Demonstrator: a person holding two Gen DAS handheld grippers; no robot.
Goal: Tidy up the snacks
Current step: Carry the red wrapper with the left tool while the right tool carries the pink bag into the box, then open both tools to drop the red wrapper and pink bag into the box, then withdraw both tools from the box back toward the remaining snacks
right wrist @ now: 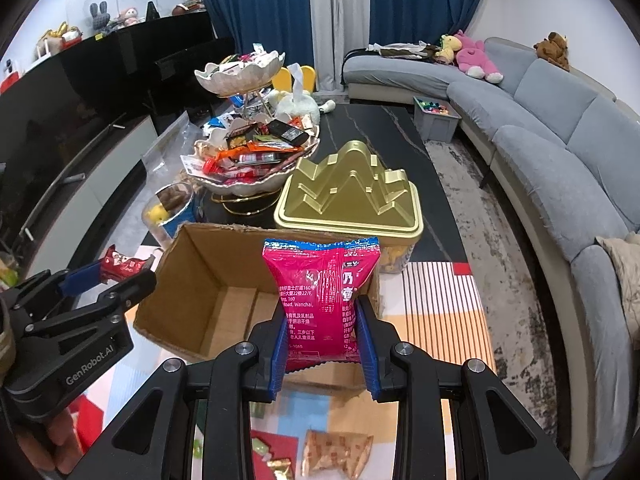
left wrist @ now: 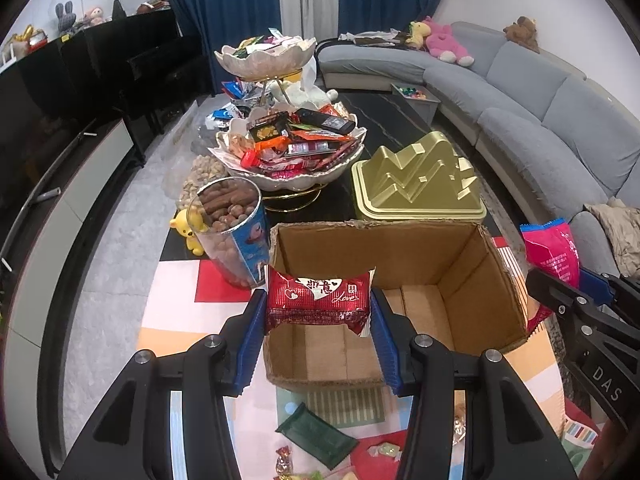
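Clamped in my left gripper [left wrist: 318,320], at lower centre, is the glossy red foil chocolate packet [left wrist: 318,300]; my right gripper [right wrist: 322,344] pinches the crinkly pink plastic snack bag [right wrist: 322,300]. Both hang over the open brown cardboard box [left wrist: 472,280]. Releasing near its rim could tip either packet outside.

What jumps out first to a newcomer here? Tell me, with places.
Two clamped snacks: the left gripper holds a red packet and the right gripper a pink bag, both poised at the near rim of an open cardboard box. Behind the box stand a gold mountain-shaped tin and, to its left, a tiered bowl stand heaped with sweets.
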